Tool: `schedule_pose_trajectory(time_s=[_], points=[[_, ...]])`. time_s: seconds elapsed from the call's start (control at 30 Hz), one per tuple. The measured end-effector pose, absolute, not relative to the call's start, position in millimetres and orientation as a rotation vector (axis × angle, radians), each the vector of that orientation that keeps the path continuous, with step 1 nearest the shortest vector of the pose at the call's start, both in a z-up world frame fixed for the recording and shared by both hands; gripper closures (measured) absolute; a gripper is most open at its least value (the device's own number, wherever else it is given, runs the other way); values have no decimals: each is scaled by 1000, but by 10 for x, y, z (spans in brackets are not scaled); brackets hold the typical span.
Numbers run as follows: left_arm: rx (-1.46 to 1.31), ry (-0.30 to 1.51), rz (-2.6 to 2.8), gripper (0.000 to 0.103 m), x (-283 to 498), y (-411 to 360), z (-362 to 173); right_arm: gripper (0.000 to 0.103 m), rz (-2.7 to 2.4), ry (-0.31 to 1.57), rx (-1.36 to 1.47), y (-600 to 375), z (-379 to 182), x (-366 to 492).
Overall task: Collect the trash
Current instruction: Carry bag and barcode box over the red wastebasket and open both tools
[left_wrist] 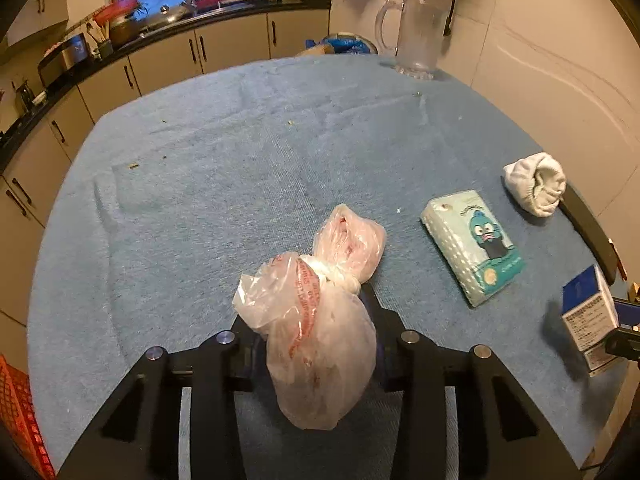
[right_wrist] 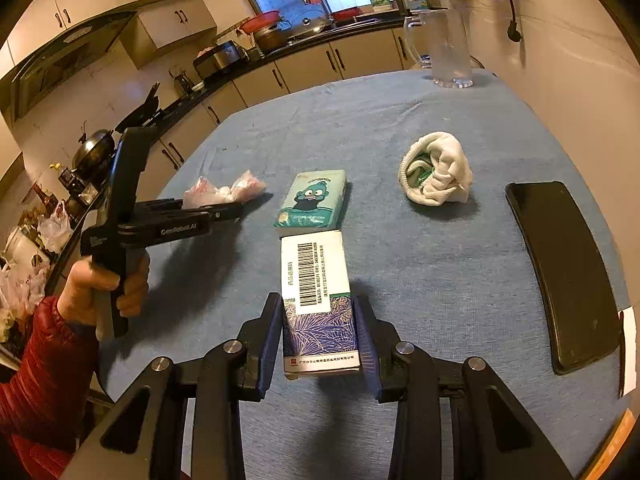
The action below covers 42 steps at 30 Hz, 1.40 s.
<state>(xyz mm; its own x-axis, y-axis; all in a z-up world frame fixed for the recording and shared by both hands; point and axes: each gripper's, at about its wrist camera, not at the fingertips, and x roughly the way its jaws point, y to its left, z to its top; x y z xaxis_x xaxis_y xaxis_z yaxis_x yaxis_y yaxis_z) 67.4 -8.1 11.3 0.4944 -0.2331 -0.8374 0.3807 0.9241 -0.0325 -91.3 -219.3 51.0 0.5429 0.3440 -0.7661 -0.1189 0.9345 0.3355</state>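
A knotted clear plastic bag point(left_wrist: 320, 340) with red print lies on the blue tablecloth point(left_wrist: 200, 200). My left gripper point(left_wrist: 316, 320) is shut on it, a jaw on each side of its bulging lower part. The right wrist view shows that gripper point(right_wrist: 236, 210) from the side, a hand in a red sleeve holding it, the bag point(right_wrist: 224, 190) at its tip. My right gripper point(right_wrist: 318, 304) is shut on a small white and blue cardboard box point(right_wrist: 316, 292) with a barcode, its pads pressed on both long sides. The box point(left_wrist: 588, 316) also shows at the left wrist view's right edge.
A teal tissue pack point(right_wrist: 312, 200) lies just beyond the box. A balled white sock point(right_wrist: 436, 174) and a black phone point(right_wrist: 564, 276) lie to the right. A clear pitcher point(right_wrist: 448, 48) stands at the table's far edge. An orange crate point(left_wrist: 16, 420) is low on the left.
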Motion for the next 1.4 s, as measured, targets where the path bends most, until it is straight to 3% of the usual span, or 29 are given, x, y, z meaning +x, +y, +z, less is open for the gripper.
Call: schedule_pose_trajectory(time_s=[0.37, 0.7, 1.17, 1.4], points=[[76, 767, -258, 64, -88, 649, 755, 64, 337, 923, 295, -1720, 633, -711], [-26, 688, -78, 64, -677, 1708, 1014, 64, 503, 943, 297, -769, 692, -379], [-126, 669, 213, 64, -1252, 3351, 928, 64, 751, 979, 191, 989, 846, -118], [-171, 726, 280, 64, -1128, 3792, 722, 64, 834, 1036, 213, 1721, 786, 99]])
